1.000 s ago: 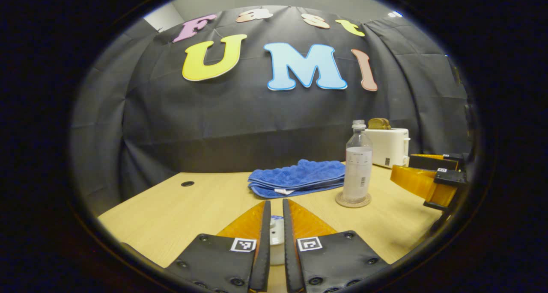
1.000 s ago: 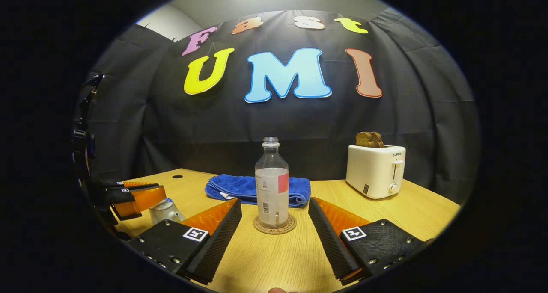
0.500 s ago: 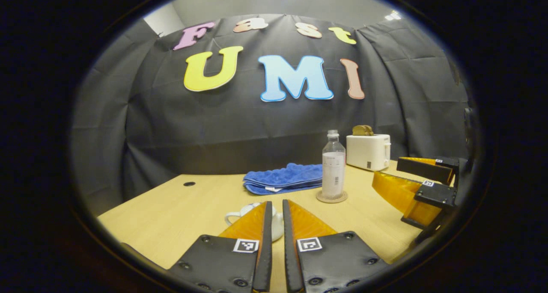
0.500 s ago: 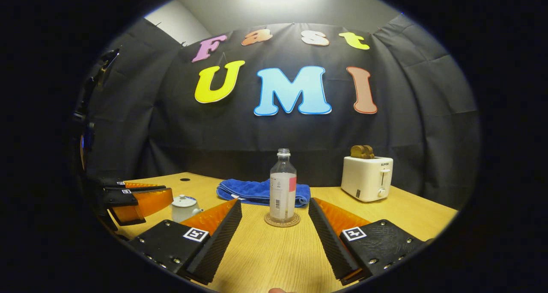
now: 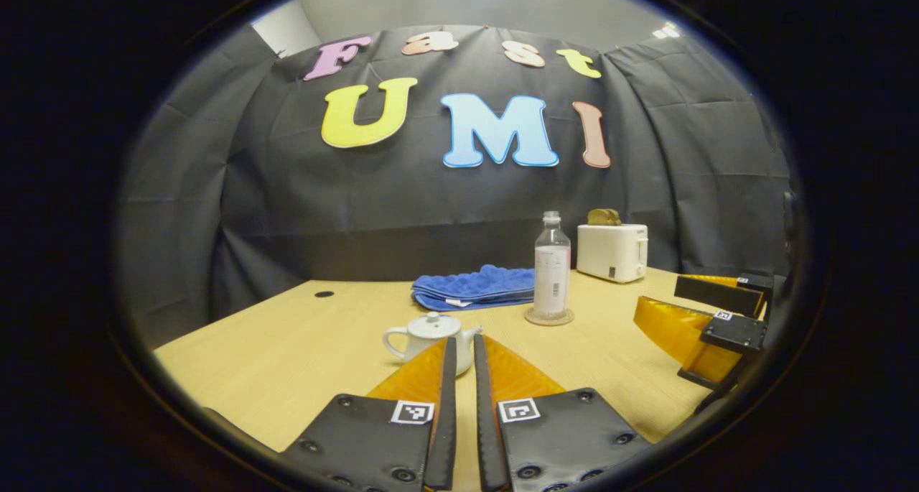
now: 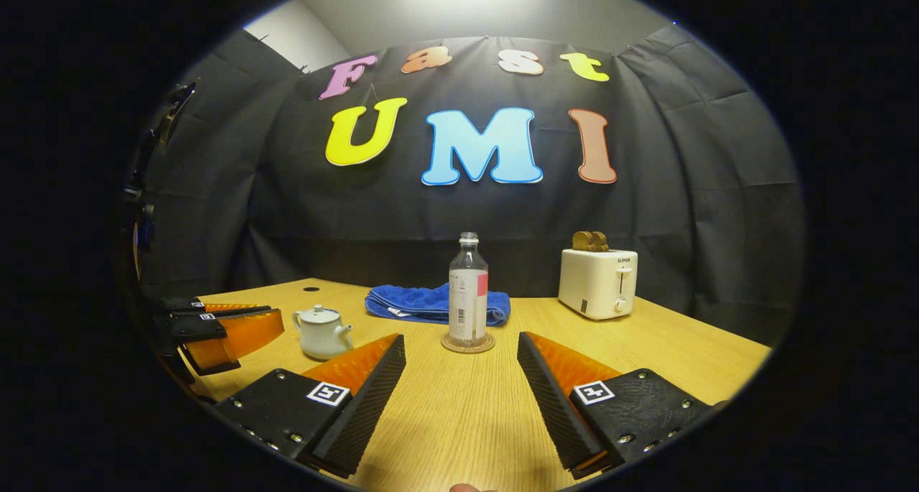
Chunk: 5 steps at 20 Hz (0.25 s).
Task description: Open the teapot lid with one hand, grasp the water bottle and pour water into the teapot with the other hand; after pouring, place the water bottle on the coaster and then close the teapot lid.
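- Teapot [image 5: 429, 337] sits on the table [image 5: 287, 348], lid [image 5: 431, 322] seated on top. In the left gripper view it lies at about 12 o'clock, just beyond the fingertips, a shade toward 11.
- Left gripper [image 5: 459, 355]: jaws nearly closed, a narrow slit between them, nothing held. Tips are short of the teapot, not touching it.
- Water bottle [image 6: 468, 289] stands upright on the coaster [image 6: 468, 344], cap off, at 12 o'clock in the right gripper view, well apart from the tips.
- Right gripper [image 6: 461, 355]: jaws spread wide, empty, aimed at the bottle.
- Teapot in the right gripper view [image 6: 321, 332] at roughly 10 o'clock, left gripper [image 6: 237, 327] just beside it.
- Blue cloth [image 6: 431, 304] behind the bottle; toaster [image 6: 597, 282] with bread at about 1 o'clock.
- Judgement: either nothing is started or everything is finished. Bottle on coaster and lid on fit both; water level in the teapot cannot be told.
- If unstarted: lid lift, pour, return and close all remain.
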Tool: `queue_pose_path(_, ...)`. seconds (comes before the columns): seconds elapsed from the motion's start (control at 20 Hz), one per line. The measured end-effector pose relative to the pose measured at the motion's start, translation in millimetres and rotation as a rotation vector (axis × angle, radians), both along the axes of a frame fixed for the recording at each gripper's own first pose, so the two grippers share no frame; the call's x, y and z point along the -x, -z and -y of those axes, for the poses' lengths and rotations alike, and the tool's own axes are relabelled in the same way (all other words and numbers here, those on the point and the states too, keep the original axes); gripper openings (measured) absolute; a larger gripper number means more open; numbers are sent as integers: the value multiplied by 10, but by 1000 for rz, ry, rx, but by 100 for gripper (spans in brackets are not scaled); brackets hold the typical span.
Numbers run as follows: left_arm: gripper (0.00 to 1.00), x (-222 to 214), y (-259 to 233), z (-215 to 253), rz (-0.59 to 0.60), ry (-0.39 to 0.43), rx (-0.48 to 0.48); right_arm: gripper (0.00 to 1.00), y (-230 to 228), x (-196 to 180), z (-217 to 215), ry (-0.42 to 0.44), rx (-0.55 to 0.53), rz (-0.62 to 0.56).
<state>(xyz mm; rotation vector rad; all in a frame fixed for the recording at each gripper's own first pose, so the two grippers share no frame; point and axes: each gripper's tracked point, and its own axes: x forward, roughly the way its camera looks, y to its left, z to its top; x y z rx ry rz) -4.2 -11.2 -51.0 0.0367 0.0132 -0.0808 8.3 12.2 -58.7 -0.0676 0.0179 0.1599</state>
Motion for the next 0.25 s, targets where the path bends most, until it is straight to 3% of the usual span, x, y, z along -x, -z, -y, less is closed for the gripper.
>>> queue_pose_path(0.25, 19, -43, -1, 41, 5, 9, -4, 98, 46, -66, 76, 27, -8, -22)
